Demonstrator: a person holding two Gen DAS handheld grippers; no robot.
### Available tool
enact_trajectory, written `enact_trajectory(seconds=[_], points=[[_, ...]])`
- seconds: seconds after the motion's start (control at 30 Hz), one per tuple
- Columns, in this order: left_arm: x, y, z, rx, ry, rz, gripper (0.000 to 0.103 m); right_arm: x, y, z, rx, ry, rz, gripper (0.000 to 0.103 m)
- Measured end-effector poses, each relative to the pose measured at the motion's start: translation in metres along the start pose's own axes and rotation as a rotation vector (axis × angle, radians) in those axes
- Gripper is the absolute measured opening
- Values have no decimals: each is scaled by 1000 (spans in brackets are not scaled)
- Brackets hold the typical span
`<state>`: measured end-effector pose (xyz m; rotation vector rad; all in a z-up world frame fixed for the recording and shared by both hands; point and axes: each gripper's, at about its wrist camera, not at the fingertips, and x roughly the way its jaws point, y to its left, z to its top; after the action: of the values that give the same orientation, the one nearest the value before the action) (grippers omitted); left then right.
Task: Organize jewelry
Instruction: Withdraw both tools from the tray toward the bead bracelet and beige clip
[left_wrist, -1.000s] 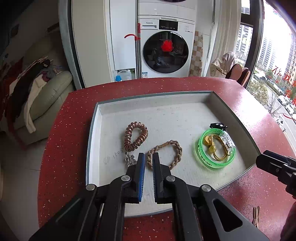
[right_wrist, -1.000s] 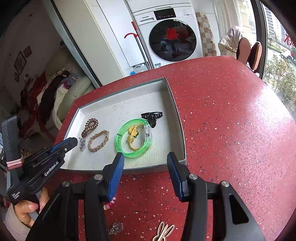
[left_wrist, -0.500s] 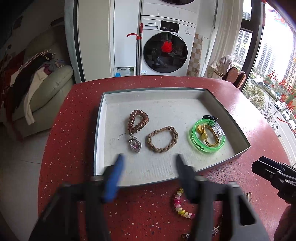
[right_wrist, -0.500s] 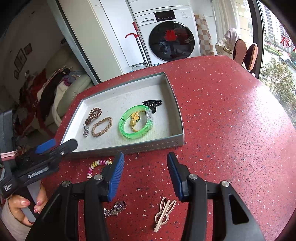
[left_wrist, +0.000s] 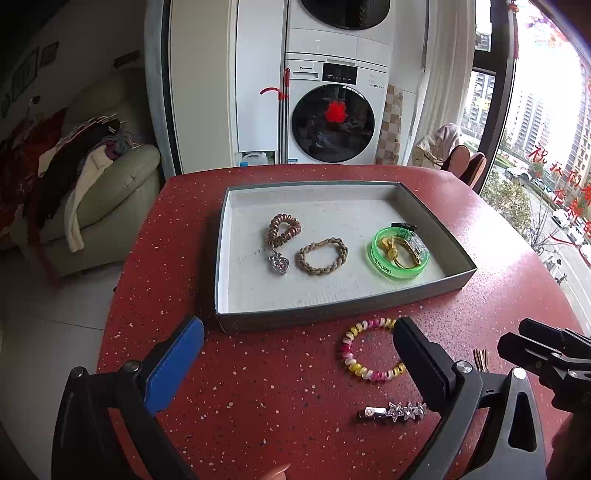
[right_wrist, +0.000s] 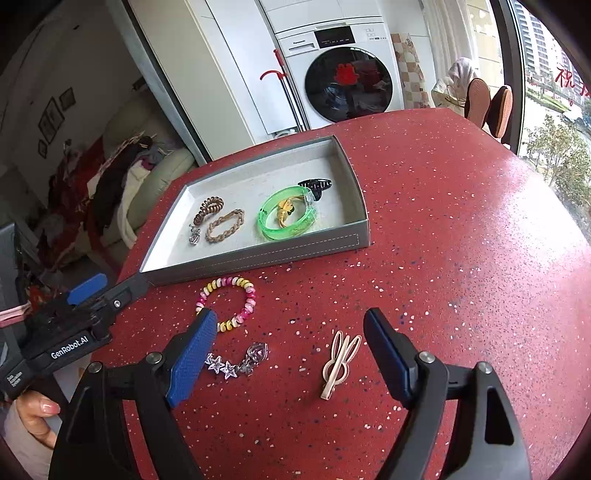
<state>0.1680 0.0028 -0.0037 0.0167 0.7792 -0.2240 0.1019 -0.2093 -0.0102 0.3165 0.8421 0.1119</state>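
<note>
A grey tray (left_wrist: 332, 314) (right_wrist: 258, 258) on the red table holds a brown coil tie (left_wrist: 282, 229), a silver charm (left_wrist: 277, 263), a braided bracelet (left_wrist: 323, 256), a green bangle (left_wrist: 397, 254) (right_wrist: 288, 218) and a black claw clip (right_wrist: 316, 184). In front of the tray lie a pink-yellow coil bracelet (left_wrist: 369, 350) (right_wrist: 229, 299), a star hair clip (left_wrist: 395, 410) (right_wrist: 236, 363) and a beige clip (right_wrist: 340, 363). My left gripper (left_wrist: 299, 350) is open and empty, near the coil bracelet. My right gripper (right_wrist: 291, 347) is open and empty above the loose clips.
The red speckled table (right_wrist: 461, 240) stretches right of the tray. A washing machine (left_wrist: 332, 122) and a sofa with clothes (left_wrist: 92, 184) stand beyond the table's far edge. A window (left_wrist: 546, 147) is on the right.
My left gripper opened, left the silver charm in the tray and pulled back to the table's front. My right gripper also drew back, so the loose jewelry in front of the tray came into view.
</note>
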Motion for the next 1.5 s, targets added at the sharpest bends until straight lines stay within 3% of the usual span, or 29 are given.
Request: enact_trajectory(seconds=[0.07, 0.33, 0.7, 0.93, 1.2, 1.43, 1.5], points=[[-5, -1, -7, -4, 11, -16, 103, -7, -2, -5, 14, -19, 10, 103], [-20, -15, -32, 11, 58, -68, 103, -22, -3, -17, 16, -49, 11, 103], [-26, -18, -61, 26, 115, -2, 103, -17, -19, -36, 43, 61, -34, 103], [-19, -9, -72, -28, 178, -8, 103, -16, -29, -47, 65, 82, -73, 103], [-16, -5, -70, -57, 202, 19, 103, -11, -33, -50, 46, 100, -108, 103], [-6, -6, -47, -75, 193, 18, 103, 0, -30, -45, 29, 119, -128, 103], [-1, -9, -39, -67, 191, 17, 103, 4, -28, -43, 17, 126, -130, 96]])
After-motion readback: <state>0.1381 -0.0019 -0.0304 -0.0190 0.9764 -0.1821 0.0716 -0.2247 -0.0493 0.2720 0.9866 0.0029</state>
